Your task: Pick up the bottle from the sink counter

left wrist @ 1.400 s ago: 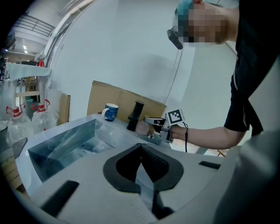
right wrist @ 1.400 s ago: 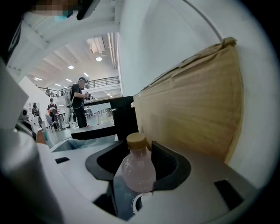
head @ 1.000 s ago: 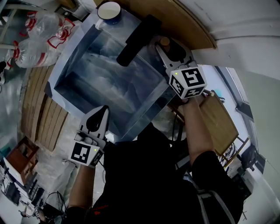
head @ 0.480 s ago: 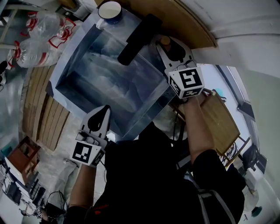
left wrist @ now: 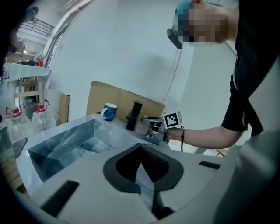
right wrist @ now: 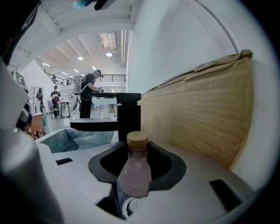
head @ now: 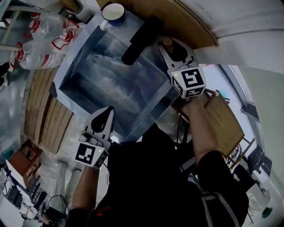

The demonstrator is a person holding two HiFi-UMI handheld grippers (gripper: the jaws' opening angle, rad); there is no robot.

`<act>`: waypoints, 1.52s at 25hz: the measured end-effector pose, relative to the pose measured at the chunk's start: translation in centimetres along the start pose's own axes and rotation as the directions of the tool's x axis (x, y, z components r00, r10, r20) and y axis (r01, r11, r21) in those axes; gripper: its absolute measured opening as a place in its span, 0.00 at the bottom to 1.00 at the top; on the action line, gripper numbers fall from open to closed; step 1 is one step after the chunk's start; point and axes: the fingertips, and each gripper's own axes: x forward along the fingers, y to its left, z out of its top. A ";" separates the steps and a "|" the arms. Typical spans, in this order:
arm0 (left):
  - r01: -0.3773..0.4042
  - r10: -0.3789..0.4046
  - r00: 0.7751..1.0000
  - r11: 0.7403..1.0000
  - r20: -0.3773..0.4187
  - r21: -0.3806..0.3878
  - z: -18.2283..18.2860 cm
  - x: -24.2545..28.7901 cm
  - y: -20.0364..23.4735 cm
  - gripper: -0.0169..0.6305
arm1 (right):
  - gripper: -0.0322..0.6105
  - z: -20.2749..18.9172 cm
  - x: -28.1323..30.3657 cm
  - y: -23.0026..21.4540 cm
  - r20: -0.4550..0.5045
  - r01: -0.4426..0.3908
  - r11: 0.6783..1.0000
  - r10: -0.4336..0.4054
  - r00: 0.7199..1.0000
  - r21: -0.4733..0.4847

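2 jaws of right gripper (head: 174,48) tight on pink bottle (right wrist: 134,175) beside black faucet (head: 142,39)

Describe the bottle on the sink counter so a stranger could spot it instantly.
Find the steel sink, then the black faucet standing at its rim. Right beside the faucet, between the right gripper's jaws, stands the bottle. It is small, clear plastic with pinkish liquid and a tan cap, unlike the blue mug at the counter's far corner.

From above you see only the cap of the bottle (head: 167,41); the right gripper (head: 172,48) hides the rest. Its base stays hidden in the right gripper view.
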 end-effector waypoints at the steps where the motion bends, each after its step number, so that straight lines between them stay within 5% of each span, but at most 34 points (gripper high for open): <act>1: 0.001 -0.001 1.000 1.000 0.002 0.002 0.1 -0.1 -0.1 0.05 | 0.27 0.1 -0.1 0.0 0.001 0.000 1.000 0.000 1.000 -0.001; 38: 0.072 -0.095 0.983 0.986 0.160 0.147 7.2 -9.4 -2.4 0.05 | 0.27 12.3 -10.4 7.5 0.099 0.035 0.998 -0.029 0.995 -0.058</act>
